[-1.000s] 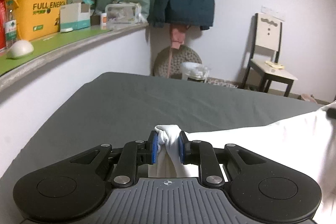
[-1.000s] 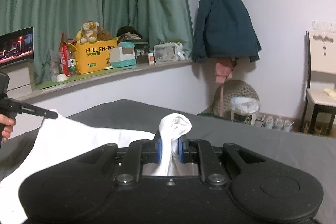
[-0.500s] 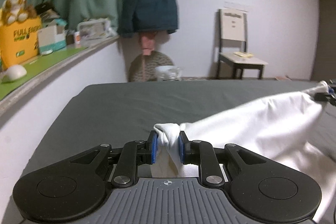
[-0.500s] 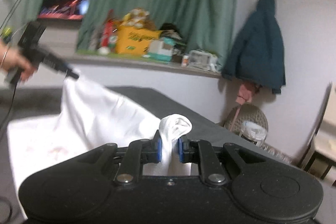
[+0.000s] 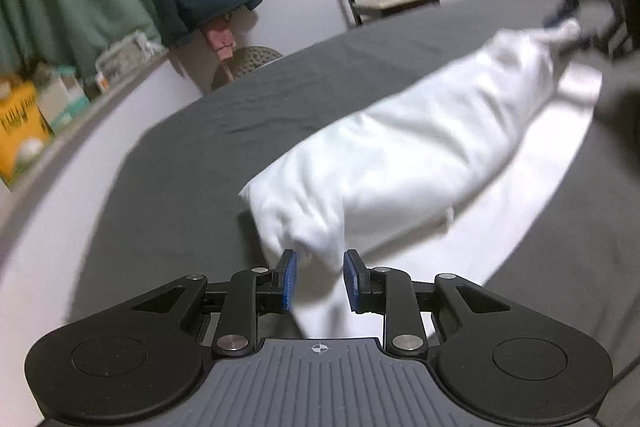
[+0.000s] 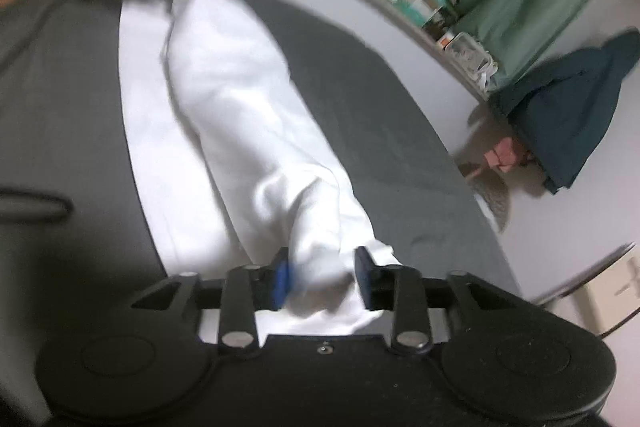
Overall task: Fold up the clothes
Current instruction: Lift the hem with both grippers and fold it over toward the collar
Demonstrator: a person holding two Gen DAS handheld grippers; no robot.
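White garment (image 5: 400, 147) lay folded over itself on the grey bedsheet (image 5: 200, 155) in the left wrist view: thin, limp, light cotton by the look, likely best pinched at corners; left gripper (image 5: 318, 281) stood parted, cloth between its pads unclamped. Right wrist view was blurred: right gripper (image 6: 322, 277) also spread wide, the other corner bunched loosely between its fingers.

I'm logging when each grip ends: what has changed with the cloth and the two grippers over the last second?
Both grippers have opened: the left gripper and right gripper, each shut on a bunched end of the white garment a second ago, now have spread jaws. The garment has come down from being stretched in the air onto the grey bed, folded over itself.
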